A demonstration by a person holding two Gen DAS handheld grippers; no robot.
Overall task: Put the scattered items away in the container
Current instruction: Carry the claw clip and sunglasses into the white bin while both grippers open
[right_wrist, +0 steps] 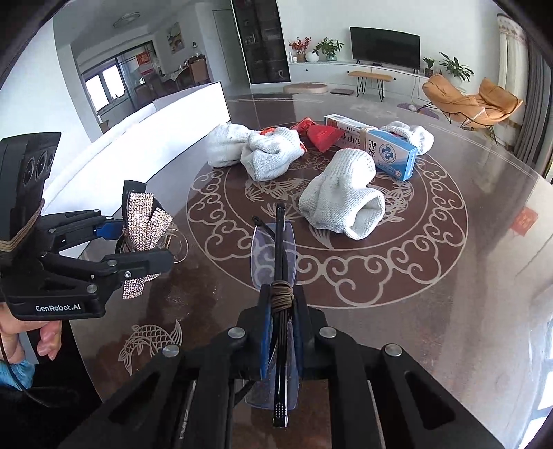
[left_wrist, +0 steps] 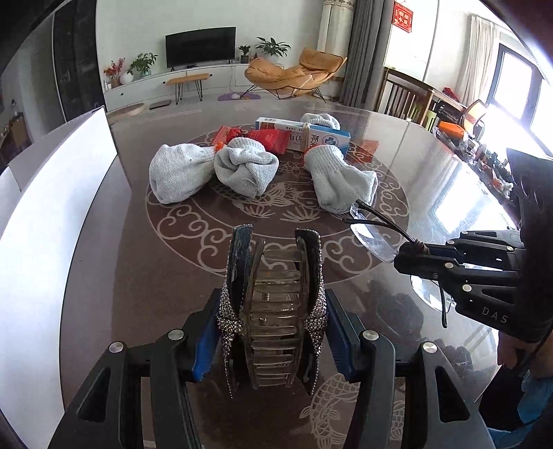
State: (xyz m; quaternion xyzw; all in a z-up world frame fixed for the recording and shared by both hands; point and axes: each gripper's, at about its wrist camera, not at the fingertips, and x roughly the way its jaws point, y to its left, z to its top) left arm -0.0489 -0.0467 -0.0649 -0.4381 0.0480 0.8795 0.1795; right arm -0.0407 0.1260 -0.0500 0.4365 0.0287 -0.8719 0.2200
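Rhinestones sideways in right view; left: comb teeth.

bg stuff: curved TV on white console | orange lounge chair by grey curtain | potted plants | wooden bench | red wall hanging

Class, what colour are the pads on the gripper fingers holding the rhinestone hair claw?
Blue pads on the left gripper, clearest in the left wrist view.
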